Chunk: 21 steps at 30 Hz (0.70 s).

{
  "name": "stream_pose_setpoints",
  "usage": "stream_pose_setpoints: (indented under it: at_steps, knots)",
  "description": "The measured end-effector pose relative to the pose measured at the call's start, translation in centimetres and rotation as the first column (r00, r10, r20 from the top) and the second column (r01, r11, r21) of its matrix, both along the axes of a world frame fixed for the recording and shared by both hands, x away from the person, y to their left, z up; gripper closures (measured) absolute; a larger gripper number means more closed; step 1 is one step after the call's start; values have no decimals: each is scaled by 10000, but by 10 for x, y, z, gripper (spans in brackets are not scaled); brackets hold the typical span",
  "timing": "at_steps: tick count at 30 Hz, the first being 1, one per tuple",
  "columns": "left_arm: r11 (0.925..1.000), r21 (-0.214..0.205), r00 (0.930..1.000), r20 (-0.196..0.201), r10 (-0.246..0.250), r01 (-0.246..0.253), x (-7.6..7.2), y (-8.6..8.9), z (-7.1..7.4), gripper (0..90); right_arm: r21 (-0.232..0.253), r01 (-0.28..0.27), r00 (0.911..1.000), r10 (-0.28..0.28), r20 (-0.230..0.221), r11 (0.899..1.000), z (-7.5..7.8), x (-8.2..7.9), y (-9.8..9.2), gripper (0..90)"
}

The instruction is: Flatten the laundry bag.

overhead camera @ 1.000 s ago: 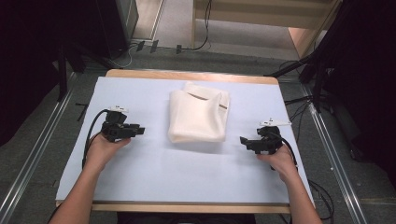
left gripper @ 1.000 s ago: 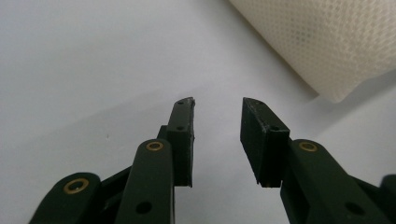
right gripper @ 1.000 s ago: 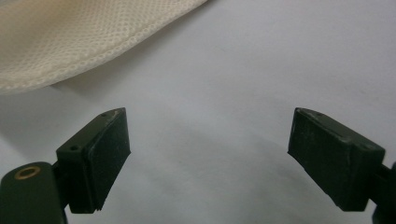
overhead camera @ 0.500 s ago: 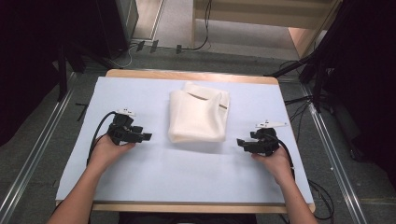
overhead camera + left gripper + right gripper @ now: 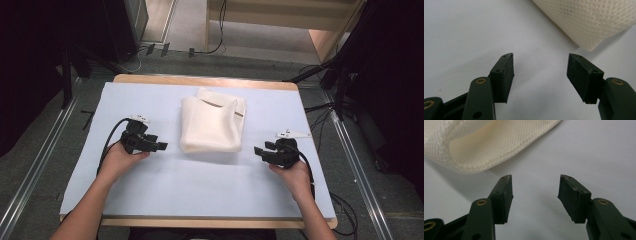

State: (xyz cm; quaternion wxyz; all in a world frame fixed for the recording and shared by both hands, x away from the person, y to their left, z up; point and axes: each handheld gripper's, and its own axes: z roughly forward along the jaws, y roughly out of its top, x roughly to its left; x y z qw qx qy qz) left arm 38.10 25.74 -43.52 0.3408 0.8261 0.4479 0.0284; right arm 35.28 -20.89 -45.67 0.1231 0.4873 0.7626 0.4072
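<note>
A folded cream mesh garment (image 5: 212,125) lies in the middle of the pale blue table cover (image 5: 200,190). My left gripper (image 5: 161,145) rests low at the garment's left, pointing toward its near left corner; its jaws have just been opening and stand open with nothing between them. In the left gripper view the garment's corner (image 5: 589,22) lies just beyond the open gripper (image 5: 540,67). My right gripper (image 5: 259,150) sits at the garment's right, open; its jaws have just been closing somewhat, with nothing between them. In the right gripper view the gripper (image 5: 535,188) stands just short of the garment's hem (image 5: 486,147).
The wooden table's edge (image 5: 200,80) shows at the back and front. Cables (image 5: 150,50) run over the floor behind the table, and dark stands (image 5: 345,80) rise at the back right. Metal rails (image 5: 35,165) flank the table on both sides.
Both hands have shifted slightly toward the garment. The left gripper's jaws have spread wider; the right gripper's jaws have drawn a little closer together.
</note>
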Motion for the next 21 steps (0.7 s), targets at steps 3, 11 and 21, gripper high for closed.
stream_pose_setpoints:
  at_steps: [3,11,21]
  knots:
    - [10000,-5,10000,-27,8,-8,1,1,0,392,-84,5,10000,-5,-2,10000,1,-1,0,467]
    - [10000,-29,10000,-3,45,-45,1,3,2,389,-101,-331,9993,333,160,9994,4,-5,8,504]
    - [9999,-78,9999,71,78,-78,-1,4,5,386,-218,-577,9983,578,24,9981,7,-8,16,490]
